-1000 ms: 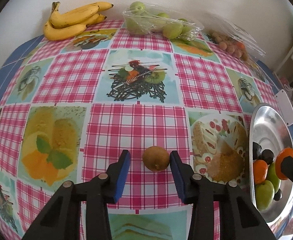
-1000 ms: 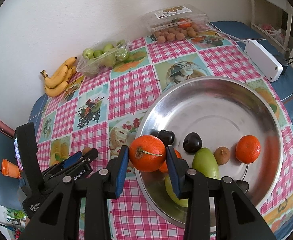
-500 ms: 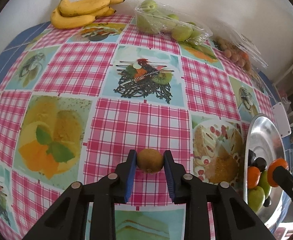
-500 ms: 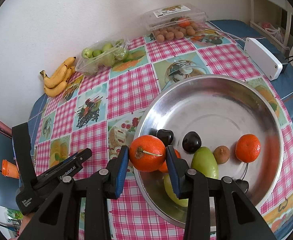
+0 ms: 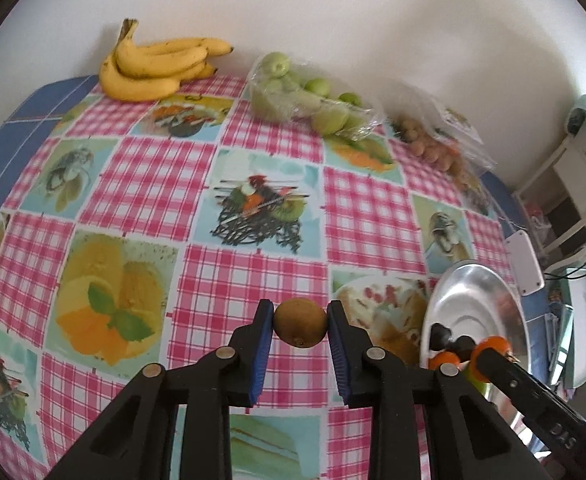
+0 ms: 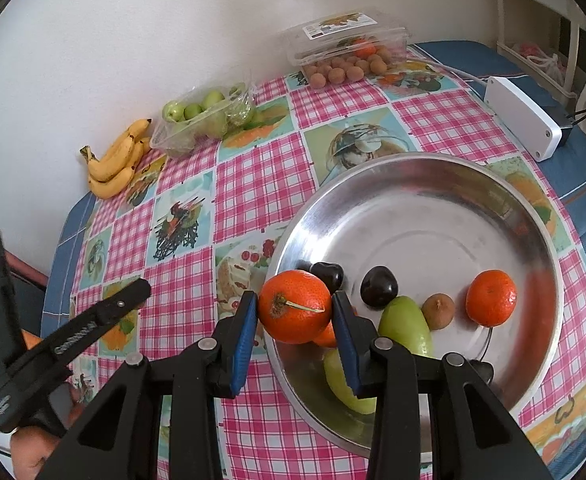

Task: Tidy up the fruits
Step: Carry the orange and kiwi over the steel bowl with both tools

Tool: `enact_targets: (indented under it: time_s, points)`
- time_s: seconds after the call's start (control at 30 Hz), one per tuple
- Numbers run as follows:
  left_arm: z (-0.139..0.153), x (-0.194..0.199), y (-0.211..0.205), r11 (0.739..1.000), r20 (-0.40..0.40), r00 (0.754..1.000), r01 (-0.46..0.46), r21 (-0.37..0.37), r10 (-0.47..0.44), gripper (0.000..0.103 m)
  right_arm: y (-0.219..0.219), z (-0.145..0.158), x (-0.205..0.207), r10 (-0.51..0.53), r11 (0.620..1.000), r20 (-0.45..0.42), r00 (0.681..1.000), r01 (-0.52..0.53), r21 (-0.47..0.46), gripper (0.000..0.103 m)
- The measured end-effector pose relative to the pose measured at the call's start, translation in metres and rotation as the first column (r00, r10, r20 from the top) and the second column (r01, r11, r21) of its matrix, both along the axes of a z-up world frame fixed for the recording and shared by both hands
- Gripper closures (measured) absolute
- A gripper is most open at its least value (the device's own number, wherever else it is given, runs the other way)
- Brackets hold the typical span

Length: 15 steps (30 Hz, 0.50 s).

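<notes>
My left gripper (image 5: pixel 300 322) is shut on a brown kiwi (image 5: pixel 300 327) and holds it above the checked tablecloth. My right gripper (image 6: pixel 295 312) is shut on an orange mandarin (image 6: pixel 295 311) over the near left rim of the steel bowl (image 6: pixel 433 184). The bowl holds another mandarin (image 6: pixel 490 298), a brown kiwi (image 6: pixel 437 311), a dark plum (image 6: pixel 378 286), a second dark plum (image 6: pixel 327 274) and green fruit (image 6: pixel 405 320). The bowl (image 5: pixel 481 292) shows at the right of the left wrist view, with the right gripper's mandarin (image 5: pixel 493 346) at its near side.
Bananas (image 5: pixel 153 66), a bag of green apples (image 5: pixel 309 96) and an open plastic box of small brown fruit (image 6: pixel 345 60) line the wall. A white power adapter (image 6: pixel 523 122) with a cable lies behind the bowl. The left gripper's arm (image 6: pixel 73 332) shows at the left.
My left gripper closed on the kiwi and lifted it off the cloth. My right gripper has kept its hold on the mandarin in nearly the same place.
</notes>
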<state>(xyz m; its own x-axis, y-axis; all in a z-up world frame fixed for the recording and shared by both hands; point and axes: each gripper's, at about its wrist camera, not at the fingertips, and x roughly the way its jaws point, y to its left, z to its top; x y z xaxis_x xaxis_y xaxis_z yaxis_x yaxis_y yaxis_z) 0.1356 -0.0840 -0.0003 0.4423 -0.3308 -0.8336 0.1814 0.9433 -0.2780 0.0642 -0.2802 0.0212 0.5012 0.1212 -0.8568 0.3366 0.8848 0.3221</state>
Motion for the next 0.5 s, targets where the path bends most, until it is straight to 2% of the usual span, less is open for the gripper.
enact_targets:
  time_s: [0.3,0.5]
  points:
    - [0.01,-0.017,-0.031,0.994,0.02,0.994,0.11,-0.016,-0.11,0.074,-0.035,0.0,-0.012,-0.103,0.995,-0.003,0.995,0.103,0.009,0.064]
    - [0.009,-0.035,-0.068,0.975,0.02,0.975,0.221,-0.005,-0.221,0.074,-0.065,0.005,-0.026,-0.186,0.982,0.008,0.982,0.186,0.013,0.064]
